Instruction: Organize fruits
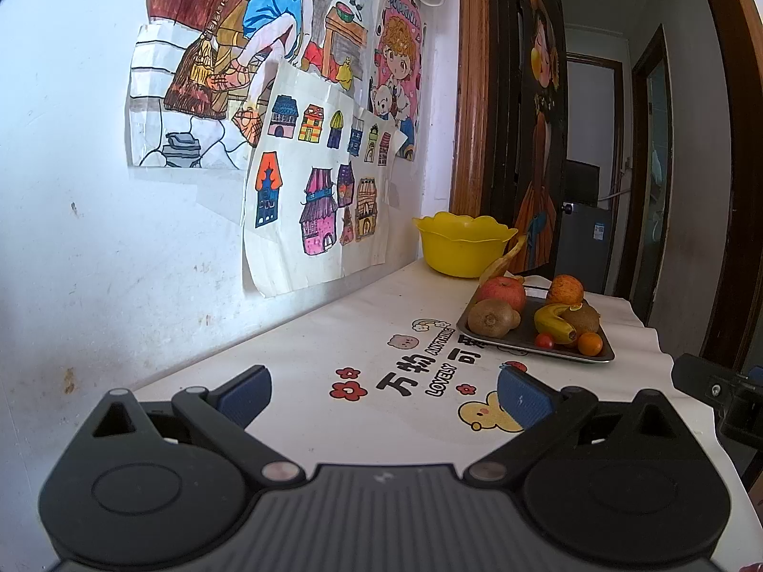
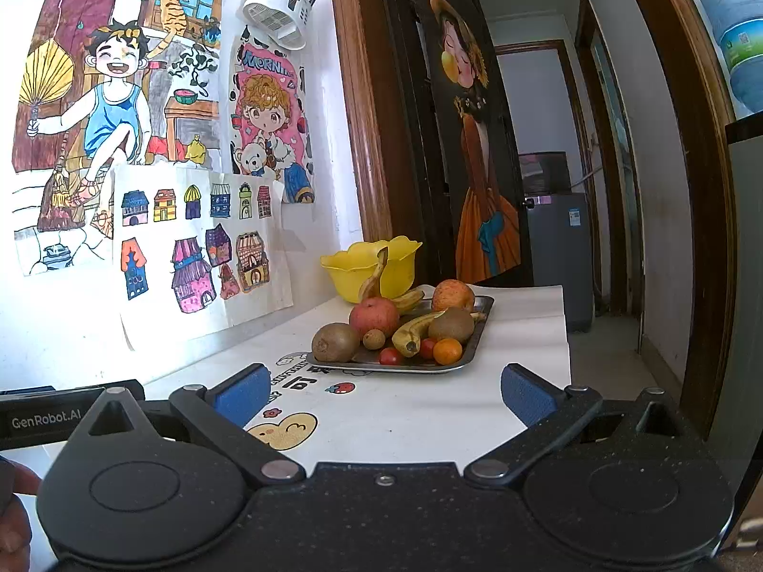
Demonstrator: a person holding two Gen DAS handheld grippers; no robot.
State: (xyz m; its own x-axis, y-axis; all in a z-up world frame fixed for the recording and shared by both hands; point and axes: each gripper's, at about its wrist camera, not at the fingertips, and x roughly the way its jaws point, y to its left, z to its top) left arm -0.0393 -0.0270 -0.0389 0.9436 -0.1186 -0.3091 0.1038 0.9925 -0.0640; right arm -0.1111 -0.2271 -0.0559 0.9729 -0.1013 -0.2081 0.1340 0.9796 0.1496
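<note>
Side by side, the left gripper (image 1: 384, 393) and right gripper (image 2: 385, 393) hover with jaws apart and empty over the near edge of the tabletop (image 2: 405, 410). Farther along it, a metal tray (image 2: 469, 350) holds apples, kiwis, bananas and tomatoes, with a yellow bowl (image 2: 350, 281) beyond at the far edge.

Black claw (image 2: 385, 393), blue pads (image 2: 241, 395), silver rivets

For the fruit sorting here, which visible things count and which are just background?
Job:
- metal tray
- apples
- kiwis
- bananas
- cherry tomatoes
- small orange
- yellow bowl

Background:
- wall drawings
- utensil holder
- painted door
</note>
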